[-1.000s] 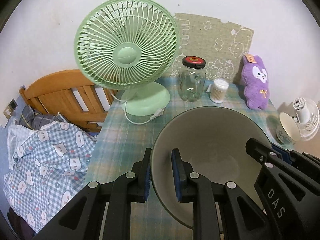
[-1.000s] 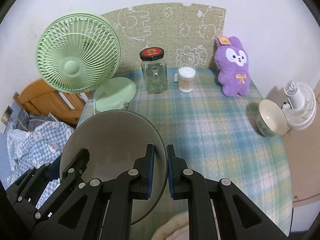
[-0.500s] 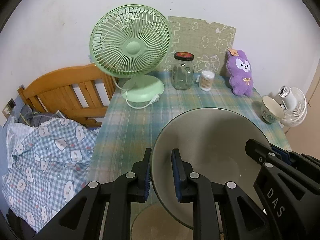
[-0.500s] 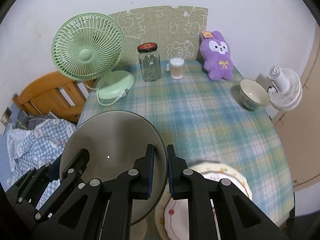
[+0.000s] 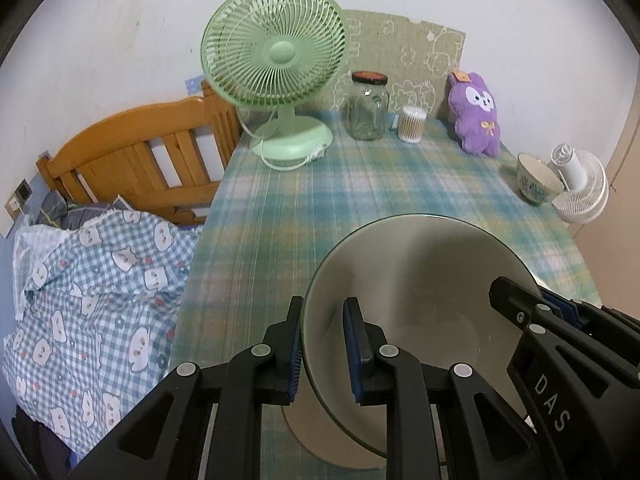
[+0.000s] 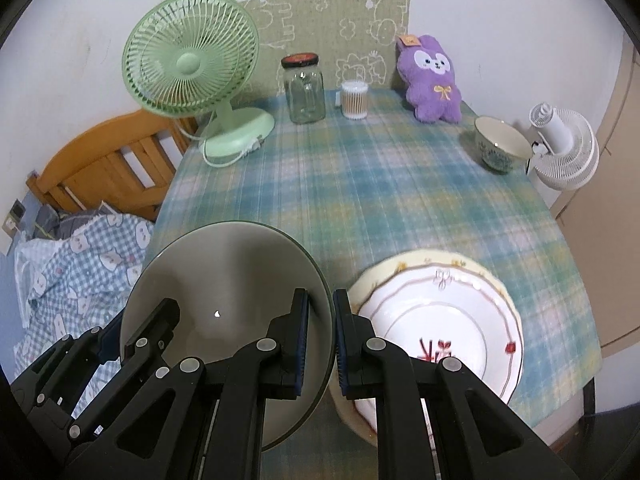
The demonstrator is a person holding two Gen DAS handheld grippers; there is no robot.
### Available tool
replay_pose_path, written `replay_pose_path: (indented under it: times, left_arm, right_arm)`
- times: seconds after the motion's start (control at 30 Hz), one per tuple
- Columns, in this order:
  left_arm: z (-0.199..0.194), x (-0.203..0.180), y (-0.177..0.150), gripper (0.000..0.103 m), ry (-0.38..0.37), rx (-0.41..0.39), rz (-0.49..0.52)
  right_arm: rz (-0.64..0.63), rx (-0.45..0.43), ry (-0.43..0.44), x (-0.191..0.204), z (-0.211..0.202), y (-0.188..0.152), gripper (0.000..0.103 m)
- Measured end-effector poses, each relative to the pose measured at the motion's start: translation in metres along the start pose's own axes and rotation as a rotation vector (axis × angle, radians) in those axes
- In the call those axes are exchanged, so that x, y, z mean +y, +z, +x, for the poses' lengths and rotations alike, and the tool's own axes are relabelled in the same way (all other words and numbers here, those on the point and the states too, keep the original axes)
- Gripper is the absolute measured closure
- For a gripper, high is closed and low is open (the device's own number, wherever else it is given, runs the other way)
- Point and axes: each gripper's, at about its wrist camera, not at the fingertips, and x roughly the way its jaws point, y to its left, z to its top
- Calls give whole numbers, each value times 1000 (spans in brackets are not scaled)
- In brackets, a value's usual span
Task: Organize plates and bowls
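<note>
Both grippers hold one large grey bowl (image 5: pixel 420 300) by its rim, lifted above the near edge of the plaid table. My left gripper (image 5: pixel 322 350) is shut on the bowl's left rim. My right gripper (image 6: pixel 320 340) is shut on the right rim of the bowl (image 6: pixel 228 280). A stack of white patterned plates (image 6: pixel 440 320) lies on the table just right of the bowl. A small patterned bowl (image 6: pixel 500 148) stands at the far right and also shows in the left wrist view (image 5: pixel 536 180).
At the table's back stand a green fan (image 6: pixel 192 64), a glass jar (image 6: pixel 304 88), a cotton swab tub (image 6: pixel 354 98) and a purple plush (image 6: pixel 434 80). A white fan (image 6: pixel 564 148) is off the right edge. A wooden bed frame (image 5: pixel 140 152) and checked bedding (image 5: pixel 88 292) lie left.
Both grippers have pulled back and up from the far side with the grey bowl held between them. The plate stack has come into the right wrist view.
</note>
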Motion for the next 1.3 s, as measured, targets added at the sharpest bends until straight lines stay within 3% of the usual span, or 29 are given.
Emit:
replay_pose_path:
  times: [0.6, 0.83, 1.17, 1.3]
  left_arm:
    - [28, 10, -34, 87, 11, 87, -3]
    - [31, 12, -36, 87, 40, 68, 18]
    - [39, 17, -38, 86, 26, 89, 6]
    - [38, 17, -38, 75, 18, 98, 3]
  right_arm:
    - [-16, 98, -15, 7, 35, -33, 88]
    - [-15, 130, -4, 12, 47, -34, 87]
    - [-40, 131, -39, 20, 55, -35, 85]
    - [-50, 139, -44, 23, 54, -33, 85]
